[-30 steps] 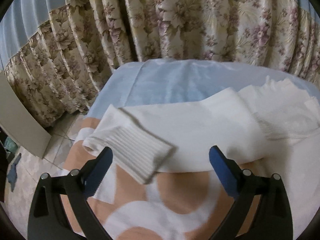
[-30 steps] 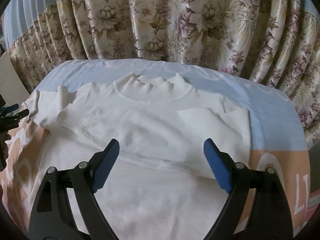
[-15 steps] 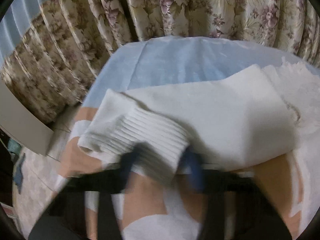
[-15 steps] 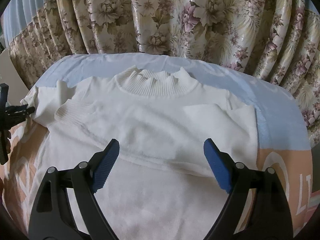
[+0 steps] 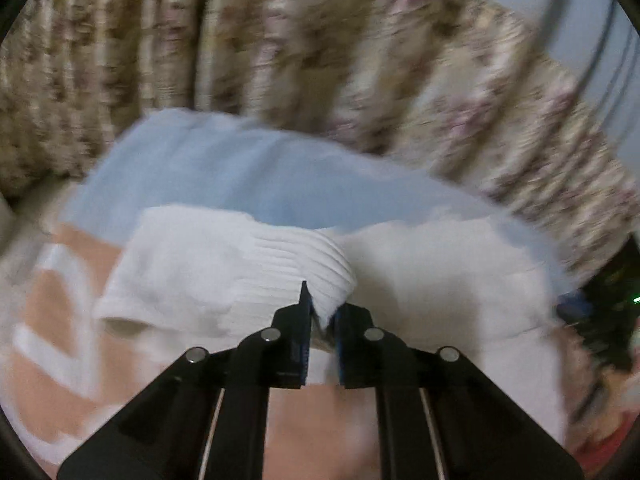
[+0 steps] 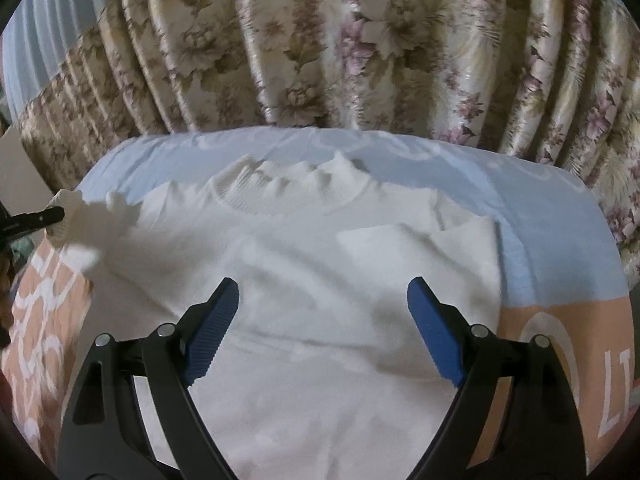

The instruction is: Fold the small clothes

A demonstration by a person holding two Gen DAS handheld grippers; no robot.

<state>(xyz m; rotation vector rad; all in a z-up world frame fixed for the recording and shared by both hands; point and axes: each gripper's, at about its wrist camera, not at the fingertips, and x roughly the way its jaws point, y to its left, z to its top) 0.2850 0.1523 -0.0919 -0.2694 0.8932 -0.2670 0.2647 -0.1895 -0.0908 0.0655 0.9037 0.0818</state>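
Note:
A small white knit sweater lies flat on the bed, ribbed collar toward the curtain. Its right sleeve is folded across the chest. My left gripper is shut on the ribbed cuff of the left sleeve and holds it lifted; the left wrist view is blurred. In the right wrist view the cuff is raised at the far left with the left gripper's tip beside it. My right gripper is open and empty above the sweater's middle.
The bed has a sheet that is light blue at the far side and orange with white shapes nearer. A flowered curtain hangs just behind the bed. A beige board stands at the left.
My left gripper has closed on the ribbed sleeve cuff and lifted it, swinging right. The right gripper has stayed open over the sweater, moving slightly closer.

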